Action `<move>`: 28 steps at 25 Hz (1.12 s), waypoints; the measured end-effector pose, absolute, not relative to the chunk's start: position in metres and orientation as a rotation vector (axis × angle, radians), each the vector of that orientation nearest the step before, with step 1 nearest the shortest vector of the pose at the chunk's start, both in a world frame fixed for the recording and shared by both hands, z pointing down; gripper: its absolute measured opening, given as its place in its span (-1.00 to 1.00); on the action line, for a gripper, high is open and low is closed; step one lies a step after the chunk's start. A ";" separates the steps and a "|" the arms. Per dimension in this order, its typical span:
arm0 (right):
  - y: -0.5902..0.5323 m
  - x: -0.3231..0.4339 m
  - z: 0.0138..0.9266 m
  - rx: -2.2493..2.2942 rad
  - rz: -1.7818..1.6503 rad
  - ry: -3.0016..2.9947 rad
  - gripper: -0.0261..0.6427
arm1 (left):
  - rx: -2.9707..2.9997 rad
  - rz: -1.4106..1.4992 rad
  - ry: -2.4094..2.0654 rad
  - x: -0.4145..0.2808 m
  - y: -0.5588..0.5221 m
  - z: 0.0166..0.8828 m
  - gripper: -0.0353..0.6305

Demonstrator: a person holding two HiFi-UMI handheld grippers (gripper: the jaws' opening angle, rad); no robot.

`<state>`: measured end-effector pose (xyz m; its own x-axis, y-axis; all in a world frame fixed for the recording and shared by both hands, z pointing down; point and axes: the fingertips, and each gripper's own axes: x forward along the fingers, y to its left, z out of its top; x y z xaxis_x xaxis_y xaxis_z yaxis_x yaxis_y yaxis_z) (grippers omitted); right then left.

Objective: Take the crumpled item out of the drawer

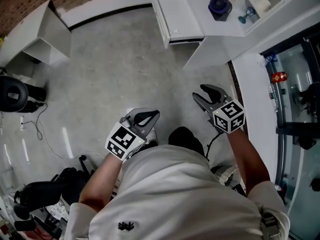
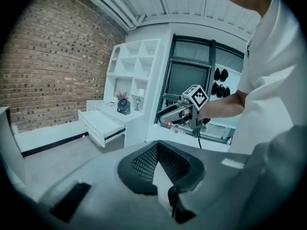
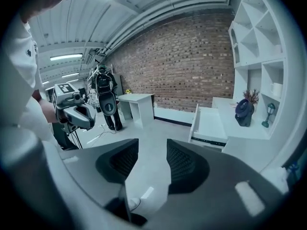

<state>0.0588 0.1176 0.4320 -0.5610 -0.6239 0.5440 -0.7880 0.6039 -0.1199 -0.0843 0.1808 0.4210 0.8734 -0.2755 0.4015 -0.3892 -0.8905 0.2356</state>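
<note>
Well ahead: open drawer (image 1: 182,13); right gripper (image 1: 199,92) released, empty; left gripper (image 1: 154,114) clenched.

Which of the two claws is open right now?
The right claw: its jaws stand apart and empty, with the grey concrete floor showing between them. The left claw has its tips together.
</note>
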 end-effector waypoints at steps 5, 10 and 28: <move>0.063 0.059 0.437 1.112 0.499 -2.369 -0.27 | 2.721 0.495 -0.530 -0.086 0.138 0.422 -0.88; -0.004 0.072 0.452 1.076 0.500 -2.376 -0.27 | 2.698 0.501 -0.572 -0.075 0.086 0.429 -0.88; -0.246 0.145 0.537 0.828 0.497 -2.339 -0.29 | 2.599 0.527 -0.756 0.011 -0.117 0.428 -0.88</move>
